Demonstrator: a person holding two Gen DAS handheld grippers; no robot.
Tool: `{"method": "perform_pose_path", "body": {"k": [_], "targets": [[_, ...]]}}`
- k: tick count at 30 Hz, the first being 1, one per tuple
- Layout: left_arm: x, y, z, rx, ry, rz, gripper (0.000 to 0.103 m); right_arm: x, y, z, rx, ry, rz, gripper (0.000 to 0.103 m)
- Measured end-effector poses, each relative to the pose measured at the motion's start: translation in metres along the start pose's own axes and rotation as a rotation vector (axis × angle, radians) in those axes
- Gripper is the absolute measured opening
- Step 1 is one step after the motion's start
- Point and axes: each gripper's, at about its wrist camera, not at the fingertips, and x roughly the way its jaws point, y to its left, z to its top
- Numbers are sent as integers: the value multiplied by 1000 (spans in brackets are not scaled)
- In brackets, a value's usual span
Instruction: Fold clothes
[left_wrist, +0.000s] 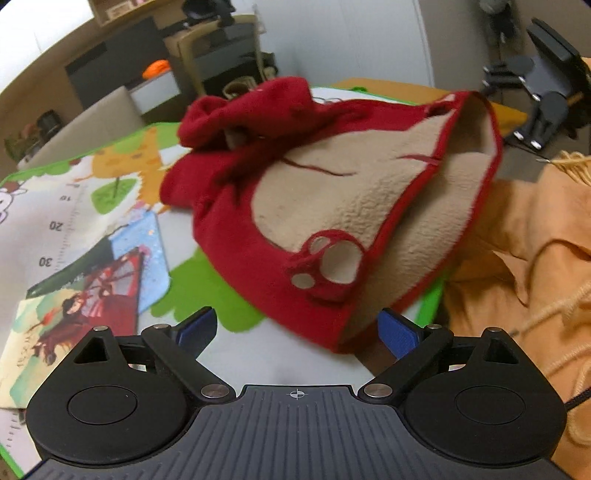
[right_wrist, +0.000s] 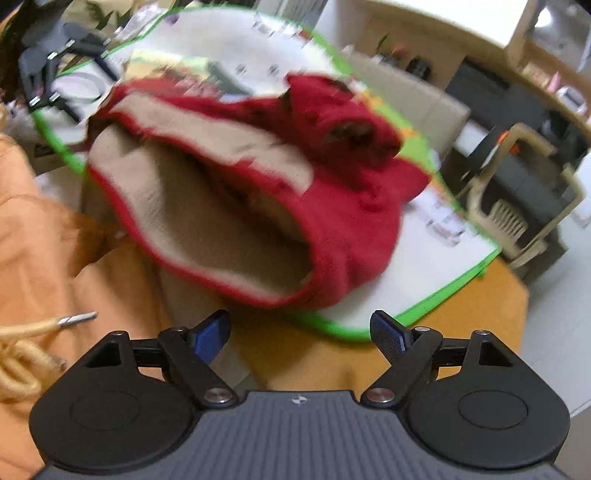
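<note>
A small red fleece garment (left_wrist: 236, 192) with beige lining and a paw-print patch lies crumpled on a colourful play mat (left_wrist: 74, 221). In the left wrist view my left gripper (left_wrist: 297, 334) is open just in front of its near red hem, with nothing between the blue pads. The right wrist view is blurred: the same red garment (right_wrist: 354, 221) shows its beige-lined opening facing me, and my right gripper (right_wrist: 300, 334) stands open a little short of it, holding nothing. The other gripper (left_wrist: 546, 99) appears at the far right beyond the garment.
An orange hooded garment (left_wrist: 535, 258) with a yellow drawstring (right_wrist: 22, 332) is worn by the person at the mat's near edge. The green-edged mat (right_wrist: 424, 306) lies on an orange-brown table. A beige chair (right_wrist: 517, 206) and dark cabinets stand beyond.
</note>
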Motion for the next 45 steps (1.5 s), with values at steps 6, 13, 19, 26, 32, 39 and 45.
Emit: {"method": "perform_pose_path", "body": {"k": [6,13,19,26,32,39,45], "targets": [[2,0,1,-15,-8,-5,98,8,-2,30,40,-133,71,45],[-2,-3,2,-21,-23,-10,100,23,-74,77,408,-278,99,25],[14,-18,5,49,-40,33,100,55,-78,75,454,-224,128,23],[31,-19,32,93,-170,144,100,40,-72,54,424,-205,177,55],[40,-5,41,-21,-238,126,100,30,-57,30,365,-197,243,76],[44,-6,61,-53,-223,56,39,37,-66,57,378,-264,207,17],[31,55,119,-187,-273,43,35,34,-116,125,340,-376,133,12]]}}
